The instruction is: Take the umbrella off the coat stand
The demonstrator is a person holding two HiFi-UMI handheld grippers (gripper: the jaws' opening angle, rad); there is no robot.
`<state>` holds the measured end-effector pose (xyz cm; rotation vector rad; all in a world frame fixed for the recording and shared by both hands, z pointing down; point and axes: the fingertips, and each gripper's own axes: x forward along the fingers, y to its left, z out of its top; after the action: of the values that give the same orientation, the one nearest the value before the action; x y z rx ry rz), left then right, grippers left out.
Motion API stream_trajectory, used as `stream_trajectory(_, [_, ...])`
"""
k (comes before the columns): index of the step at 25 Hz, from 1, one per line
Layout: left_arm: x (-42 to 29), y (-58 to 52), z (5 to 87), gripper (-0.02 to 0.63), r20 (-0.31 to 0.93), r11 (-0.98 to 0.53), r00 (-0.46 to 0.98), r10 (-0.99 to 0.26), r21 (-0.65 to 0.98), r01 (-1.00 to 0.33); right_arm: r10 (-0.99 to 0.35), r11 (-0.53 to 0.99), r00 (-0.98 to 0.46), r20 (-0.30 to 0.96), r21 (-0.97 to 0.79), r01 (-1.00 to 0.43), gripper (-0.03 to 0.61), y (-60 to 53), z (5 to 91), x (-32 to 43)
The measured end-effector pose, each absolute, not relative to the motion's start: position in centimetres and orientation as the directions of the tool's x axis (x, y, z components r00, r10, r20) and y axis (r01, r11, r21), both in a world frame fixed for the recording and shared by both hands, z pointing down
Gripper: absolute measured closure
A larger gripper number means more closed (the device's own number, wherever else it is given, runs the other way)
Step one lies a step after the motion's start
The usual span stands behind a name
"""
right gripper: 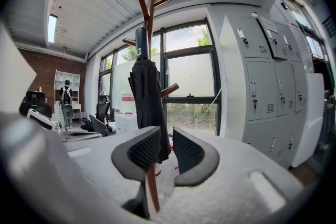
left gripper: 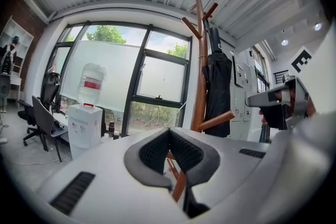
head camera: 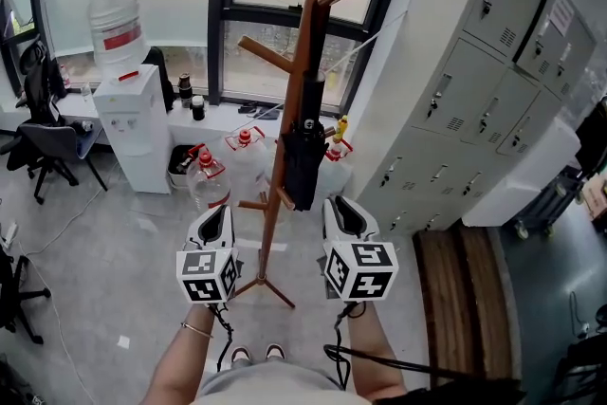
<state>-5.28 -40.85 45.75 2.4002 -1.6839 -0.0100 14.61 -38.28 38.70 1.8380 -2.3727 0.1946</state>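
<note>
Head view showed the black folded umbrella (head camera: 303,142) hanging upright against the wooden coat stand (head camera: 302,43). Its long axis ran down along the pole, its top was up among the pegs, and its lower end sat between the two grippers but closer to the right one. The right gripper (head camera: 343,209) was held just below and a little to the right of that lower end. In the right gripper view its jaws stood a narrow slit apart with nothing between them, and the umbrella (right gripper: 147,92) rose straight ahead beyond the tips. The left gripper (head camera: 216,215) was on the far side of the pole with its jaws pressed together and empty, so the right hand looked better placed to reach up and lift. Around the stand's feet lay a grey floor (head camera: 123,261) with water bottles (head camera: 245,152), a water dispenser (head camera: 128,123) below the window, an office chair (head camera: 43,147) to the left and grey lockers (head camera: 474,90) to the right.
</note>
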Motion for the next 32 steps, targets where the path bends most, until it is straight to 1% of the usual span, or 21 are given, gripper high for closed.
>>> stream_trajectory(5, [-6.5, -40.7, 45.8, 0.609, 0.114, -0.297, 0.319, -0.941, 0.175, -0.939, -0.944, 0.293, -0.293, 0.153, -0.022, -0.956, 0.484, -38.9, 37.2, 13.5])
stream_trajectory(8, [-7.4, -40.6, 45.8, 0.611, 0.116, -0.275, 0.297, -0.948, 0.175, -0.945, -0.935, 0.322, -0.324, 0.142, -0.033, -0.946, 0.439, -39.3, 36.6, 13.0])
stream_trajectory(12, [-8.3, -40.4, 46.0, 0.609, 0.122, -0.251, 0.274, -0.954, 0.177, -0.952, -0.921, 0.362, -0.361, 0.146, -0.02, -0.932, 0.386, -39.9, 36.2, 12.1])
stream_trajectory(17, [-9.2, -40.1, 46.4, 0.61, 0.13, -0.226, 0.251, -0.959, 0.179, -0.957, -0.904, 0.401, -0.397, 0.158, -0.007, -0.916, 0.335, -40.8, 36.3, 10.9])
stream_trajectory(26, [-11.4, -39.6, 47.1, 0.611, 0.152, -0.166, 0.194, -0.969, 0.181, -0.969, -0.883, 0.44, -0.435, 0.175, -0.007, -0.898, 0.275, -42.8, 36.5, 9.8])
stream_trajectory(32, [-12.8, -39.0, 47.6, 0.609, 0.167, -0.125, 0.155, -0.974, 0.179, -0.976, -0.873, 0.46, -0.454, 0.178, -0.01, -0.888, 0.259, -44.0, 36.5, 8.9])
